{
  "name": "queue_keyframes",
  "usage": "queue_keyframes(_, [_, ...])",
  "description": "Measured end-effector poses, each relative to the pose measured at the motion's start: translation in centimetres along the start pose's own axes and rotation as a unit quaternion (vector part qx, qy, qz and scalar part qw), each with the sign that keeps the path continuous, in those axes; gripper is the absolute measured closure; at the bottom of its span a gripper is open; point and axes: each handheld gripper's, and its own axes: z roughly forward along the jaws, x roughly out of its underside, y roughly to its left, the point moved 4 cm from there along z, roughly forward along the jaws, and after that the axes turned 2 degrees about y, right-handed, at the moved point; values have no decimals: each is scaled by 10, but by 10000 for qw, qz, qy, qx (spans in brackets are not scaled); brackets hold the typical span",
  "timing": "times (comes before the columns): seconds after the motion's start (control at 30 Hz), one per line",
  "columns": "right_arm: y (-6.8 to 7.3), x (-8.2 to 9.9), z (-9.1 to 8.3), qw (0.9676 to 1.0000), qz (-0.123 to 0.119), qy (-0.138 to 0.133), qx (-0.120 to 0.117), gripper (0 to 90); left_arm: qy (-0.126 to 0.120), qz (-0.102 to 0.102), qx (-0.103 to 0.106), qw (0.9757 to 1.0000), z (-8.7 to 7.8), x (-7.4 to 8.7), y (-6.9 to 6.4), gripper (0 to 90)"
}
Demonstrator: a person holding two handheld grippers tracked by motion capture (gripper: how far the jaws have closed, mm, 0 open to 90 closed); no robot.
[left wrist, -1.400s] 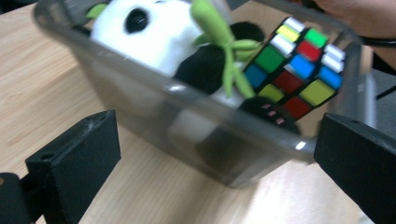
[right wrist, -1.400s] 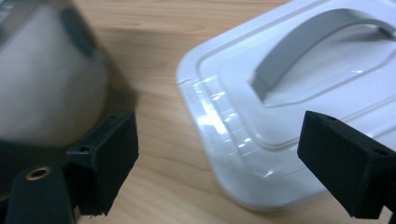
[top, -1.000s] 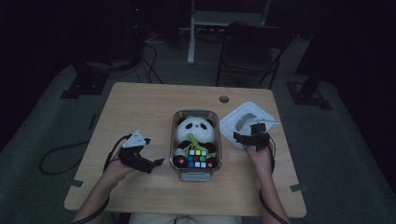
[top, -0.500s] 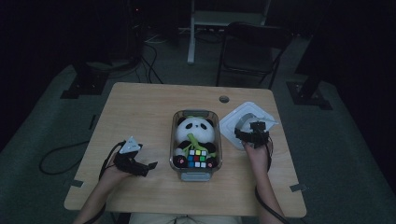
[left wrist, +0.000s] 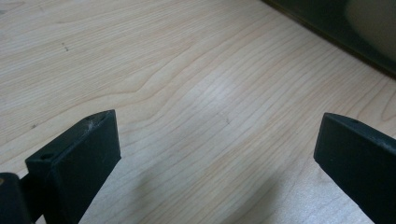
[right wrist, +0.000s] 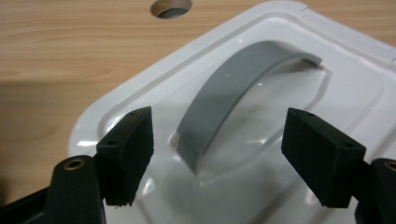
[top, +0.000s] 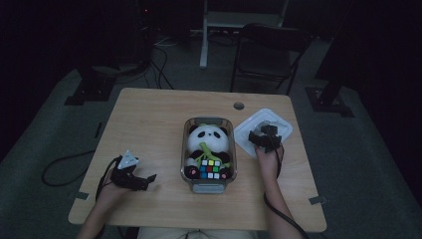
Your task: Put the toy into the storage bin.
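A white lid (top: 279, 123) with an arched grey handle (right wrist: 233, 88) lies on the wooden table (top: 149, 124), right of a clear container (top: 185, 149). The container holds a panda plush (top: 209, 139) and a colour cube (top: 210, 169). My right gripper (top: 266, 131) hovers low over the lid. In the right gripper view its jaws (right wrist: 219, 154) straddle the handle's near end with gaps on both sides; they have just been closing a little. My left gripper (top: 149, 180) rests low at the front left, and its jaws (left wrist: 217, 158) stand wide open over bare wood.
A round cable hole (top: 239, 105) sits in the table behind the lid. A dark chair (top: 271, 50) stands beyond the far edge. Cables trail off the table's left side (top: 64, 164). The table's edge (left wrist: 327, 37) runs close ahead of the left jaws.
The left hand has sunk toward the tabletop and drifted to the front left. The right gripper has slid forward onto the lid, over its handle.
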Motion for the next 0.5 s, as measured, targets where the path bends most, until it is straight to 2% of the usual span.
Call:
queue_keyframes(0.1, [3, -4, 9, 9998, 85, 101, 135, 255, 19, 13, -20, 10000, 0, 0, 0, 12])
queue_keyframes(0.13, [3, -4, 11, 9996, 99, 133, 214, 320, 27, 12, -22, 10000, 1, 1, 0, 12])
queue_keyframes(0.27, [4, -4, 21, 9986, 203, 273, 396, 376, 80, 43, -15, 10000, 3, 2, -1, 12])
queue_keyframes(0.33, [5, -3, 23, 9984, 198, 290, 440, 382, 85, 45, -16, 10000, 3, 2, -1, 12])
queue_keyframes(0.5, [7, -2, 25, 9989, 160, 262, 355, 456, 88, 21, -21, 10000, 3, 2, -1, 12])
